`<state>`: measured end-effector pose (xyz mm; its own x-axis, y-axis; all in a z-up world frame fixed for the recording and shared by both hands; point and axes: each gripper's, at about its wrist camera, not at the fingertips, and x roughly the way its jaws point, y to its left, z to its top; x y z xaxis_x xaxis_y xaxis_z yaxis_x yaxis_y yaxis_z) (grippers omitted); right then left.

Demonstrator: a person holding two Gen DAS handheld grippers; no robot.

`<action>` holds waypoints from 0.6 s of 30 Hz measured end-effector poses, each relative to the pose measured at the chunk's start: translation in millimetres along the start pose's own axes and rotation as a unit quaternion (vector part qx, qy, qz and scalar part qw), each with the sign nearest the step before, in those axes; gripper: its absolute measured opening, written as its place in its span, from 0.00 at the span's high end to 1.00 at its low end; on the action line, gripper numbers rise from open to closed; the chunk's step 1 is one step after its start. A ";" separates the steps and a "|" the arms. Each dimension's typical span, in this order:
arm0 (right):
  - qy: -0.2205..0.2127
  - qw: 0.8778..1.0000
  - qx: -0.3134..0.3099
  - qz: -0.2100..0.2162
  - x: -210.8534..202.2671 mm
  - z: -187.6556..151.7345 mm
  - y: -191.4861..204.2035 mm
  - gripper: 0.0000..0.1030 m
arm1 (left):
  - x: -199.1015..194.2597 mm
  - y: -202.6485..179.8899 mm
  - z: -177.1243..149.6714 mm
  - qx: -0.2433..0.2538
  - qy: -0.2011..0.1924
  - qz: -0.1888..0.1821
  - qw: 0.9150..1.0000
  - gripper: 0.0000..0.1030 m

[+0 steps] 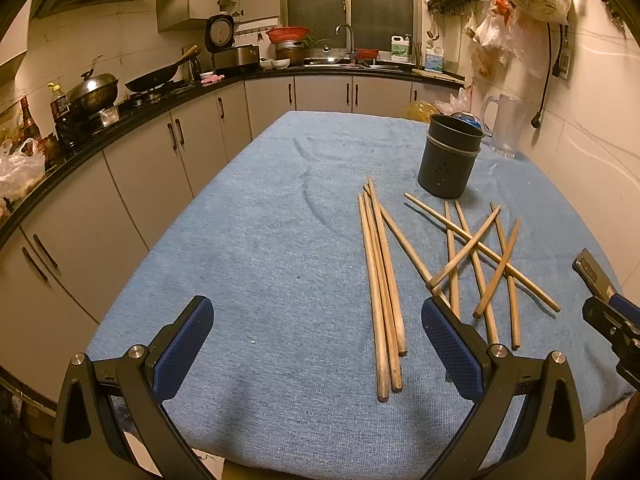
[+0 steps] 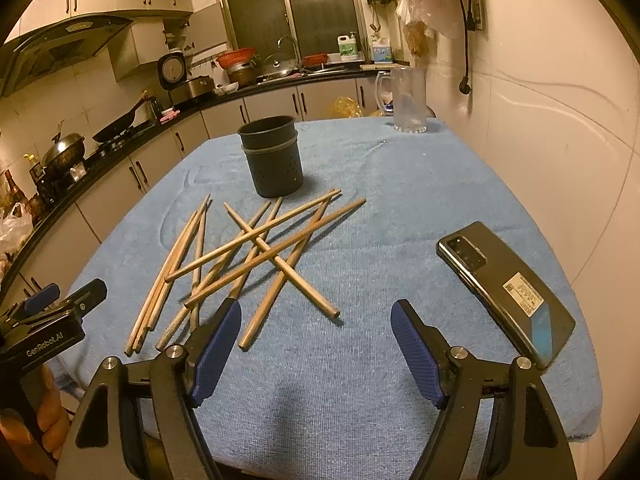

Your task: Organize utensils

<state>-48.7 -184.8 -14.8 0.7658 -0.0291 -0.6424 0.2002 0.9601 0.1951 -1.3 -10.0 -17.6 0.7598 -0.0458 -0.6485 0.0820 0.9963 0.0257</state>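
Chopsticks [image 2: 240,256] lie scattered on blue cloth [image 1: 260,240] just before the empty holder [image 2: 272,156], so left gripper [image 1: 318,344] and right gripper [image 2: 316,344] both hover wide open, holding nothing.

I see dim, warm yellow indoor light, soft shadows on the table [image 1: 260,240], strong fisheye bending and dark corners.

Matt wooden chopsticks [image 2: 256,248] on rough blue cloth [image 2: 360,360]; glossy phone [image 2: 508,288]; matt dark holder [image 2: 272,156].
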 end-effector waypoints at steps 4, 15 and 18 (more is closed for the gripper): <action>0.004 1.000 0.003 0.001 2.1 0.1 -1.9 0.23 | 3.2 0.3 1.5 0.004 0.005 -0.005 1.000 0.00; 0.072 0.992 0.074 0.072 26.8 40.1 -33.3 0.52 | 19.4 -12.7 45.8 0.054 0.042 -0.086 0.994 0.21; 0.101 0.986 0.099 0.090 42.4 55.6 -43.0 0.65 | 30.9 -26.3 66.9 0.068 0.067 -0.118 0.988 0.37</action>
<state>9.1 -242.8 -9.2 0.6672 0.2125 -0.7139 0.2023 0.8707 0.4482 63.1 -42.5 12.5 0.6183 -0.2564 -0.7430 0.3398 0.9396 -0.0415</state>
